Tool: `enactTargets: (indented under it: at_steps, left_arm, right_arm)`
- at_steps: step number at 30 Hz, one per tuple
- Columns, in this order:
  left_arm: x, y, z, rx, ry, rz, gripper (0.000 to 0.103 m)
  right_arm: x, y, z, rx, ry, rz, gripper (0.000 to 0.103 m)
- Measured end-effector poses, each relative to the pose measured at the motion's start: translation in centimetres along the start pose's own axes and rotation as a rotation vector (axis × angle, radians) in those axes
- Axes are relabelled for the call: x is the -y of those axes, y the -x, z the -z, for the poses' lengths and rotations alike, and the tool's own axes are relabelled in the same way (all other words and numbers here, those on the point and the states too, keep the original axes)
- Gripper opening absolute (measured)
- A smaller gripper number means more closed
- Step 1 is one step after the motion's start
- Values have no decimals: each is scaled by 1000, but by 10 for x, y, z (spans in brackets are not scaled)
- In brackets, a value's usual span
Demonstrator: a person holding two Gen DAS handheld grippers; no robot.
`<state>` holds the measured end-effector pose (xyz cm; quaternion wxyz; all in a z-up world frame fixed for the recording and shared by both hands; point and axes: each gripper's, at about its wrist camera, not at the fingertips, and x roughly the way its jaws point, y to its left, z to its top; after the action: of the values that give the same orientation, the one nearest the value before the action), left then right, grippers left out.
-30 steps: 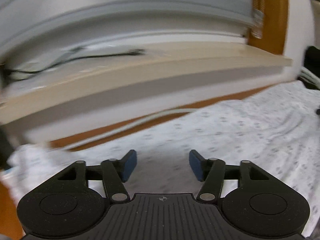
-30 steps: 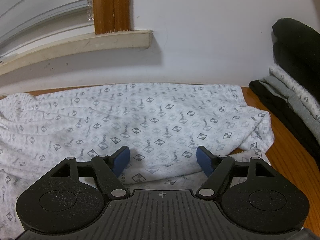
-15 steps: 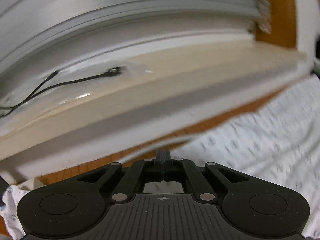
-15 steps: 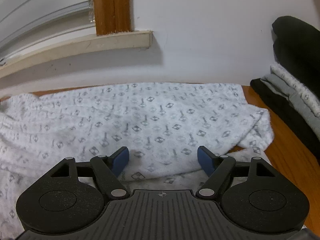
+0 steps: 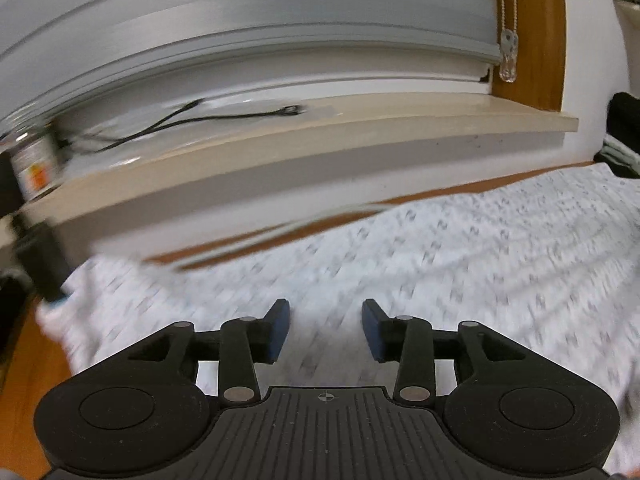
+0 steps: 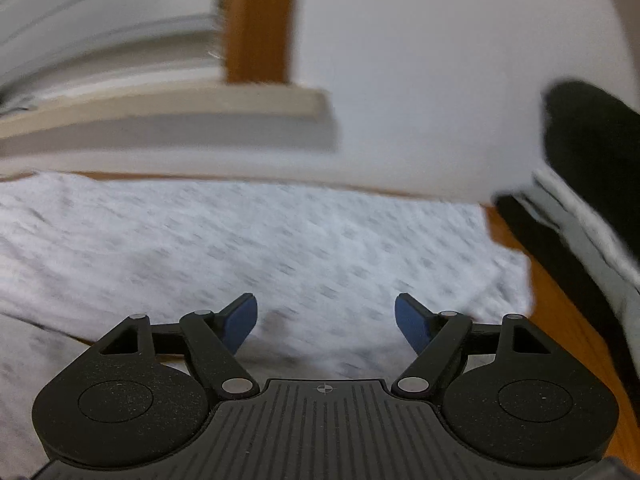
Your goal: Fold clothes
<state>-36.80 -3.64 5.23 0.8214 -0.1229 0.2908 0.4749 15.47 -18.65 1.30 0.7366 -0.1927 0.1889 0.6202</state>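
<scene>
Both claws are hanging spread apart with nothing in them: left claw (image 5: 325,330), right claw (image 6: 325,322), both right over the white patterned knit garment (image 6: 280,248) that's lying spread across the wooden table (image 6: 560,320). It's looking soft and floppy, so it'll sag, so I'd be pinching at a hem or corner. Room is tight: beige window sill (image 5: 320,148) behind, folded dark and grey clothes pile (image 6: 580,220) crowding the right edge.

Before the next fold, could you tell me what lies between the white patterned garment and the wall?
A bare strip of wooden table, seen in the left wrist view.
</scene>
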Motion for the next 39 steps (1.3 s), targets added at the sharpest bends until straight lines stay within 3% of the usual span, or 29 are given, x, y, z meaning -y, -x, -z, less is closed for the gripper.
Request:
enactTargets:
  at_steps: [3, 10, 16, 19, 22, 26, 31, 35, 37, 39]
  left_arm:
    - [-3, 25, 15, -7, 15, -5, 44]
    - [-9, 70, 54, -32, 35, -22, 44]
    - [-13, 108, 87, -54, 51, -37, 43]
    - [-15, 126, 100, -58, 60, -39, 43]
    - [-18, 140, 104, -44, 73, -39, 43]
    - [-25, 151, 108, -24, 98, -56, 45]
    - [-35, 155, 113, -10, 134, -73, 48]
    - [-39, 154, 117, -11, 153, -71, 57]
    - [-42, 154, 118, -12, 163, -70, 58]
    - [-44, 154, 120, -13, 172, -69, 59]
  right_arm:
    - [-43, 3, -12, 22, 45, -159, 75]
    - [-187, -15, -48, 12, 215, -498, 75]
    - [-291, -53, -74, -69, 347, -657, 75]
    - [-326, -70, -77, -119, 430, -667, 73]
    - [-341, -81, -76, -158, 458, -685, 55]
    - [-335, -82, -82, -143, 439, -696, 8]
    - [-329, -73, -98, -5, 415, -625, 6]
    - [-331, -71, -114, 160, 437, -441, 6]
    - [-336, -82, -117, 164, 472, -339, 6]
    - [-338, -98, -116, 92, 487, -294, 8]
